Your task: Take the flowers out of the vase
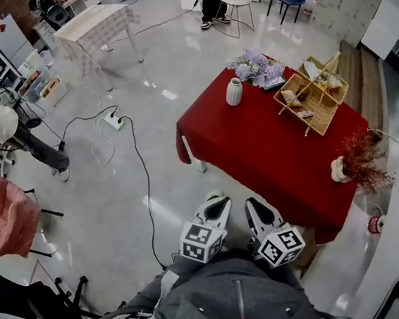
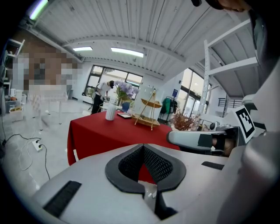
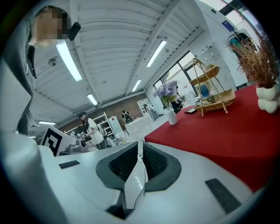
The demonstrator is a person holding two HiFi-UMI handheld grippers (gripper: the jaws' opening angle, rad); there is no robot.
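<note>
A white ribbed vase (image 1: 233, 91) stands near the far corner of the red table (image 1: 255, 149). Purple flowers (image 1: 255, 66) show just behind it; I cannot tell whether their stems are in it. The vase (image 2: 110, 113) and the flowers (image 2: 124, 89) appear far off in the left gripper view. In the right gripper view the vase (image 3: 173, 117) stands under the flowers (image 3: 166, 89). My left gripper (image 1: 216, 204) (image 2: 142, 146) and right gripper (image 1: 256, 209) (image 3: 139, 143) are side by side close to my body. Both are short of the table's near corner, shut, and hold nothing.
A wire basket stand (image 1: 309, 94) sits right of the flowers, and a dried reddish plant in a white pot (image 1: 356, 163) stands at the table's right edge. On the floor to the left lie a power strip with cables (image 1: 115, 120). A second table (image 1: 97, 24) and chairs stand farther off.
</note>
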